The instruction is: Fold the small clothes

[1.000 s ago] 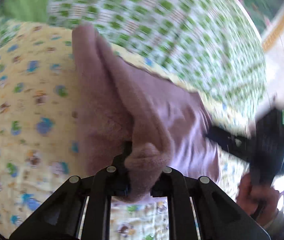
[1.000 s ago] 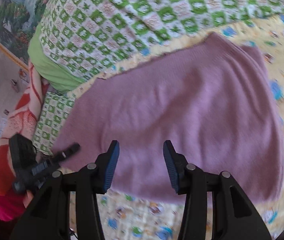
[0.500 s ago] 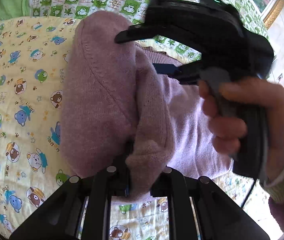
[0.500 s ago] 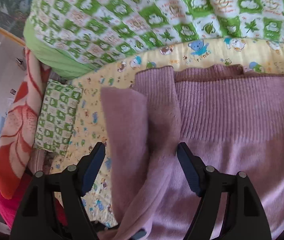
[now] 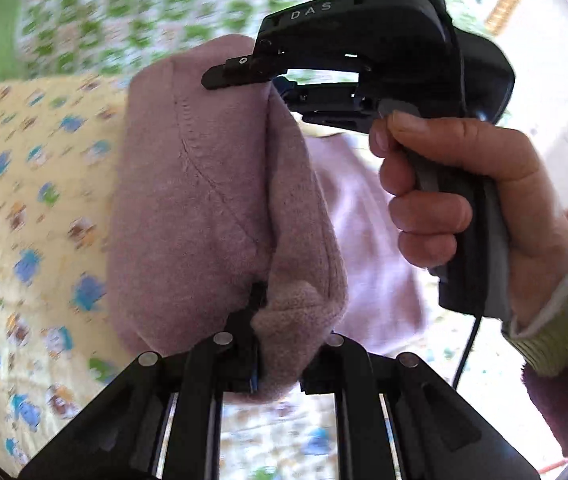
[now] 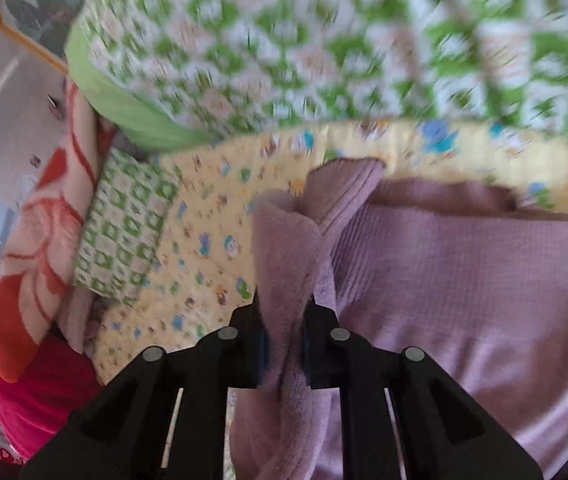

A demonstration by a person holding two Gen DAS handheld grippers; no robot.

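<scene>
Currently: mauve sweater, one side lifted, fold unfinished; left gripper and right gripper both clamped on its edge.

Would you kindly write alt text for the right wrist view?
The right gripper is shut on a fold of a mauve knitted garment that lies on a yellow cartoon-print sheet. A blurred green checked quilt lies beyond.

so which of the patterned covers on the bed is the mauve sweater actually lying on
The yellow cartoon-animal quilt: the mauve sweater lies on it. The green-and-white checked blanket sits beyond it, and the red-and-cream floral blanket is off to the side.
</scene>
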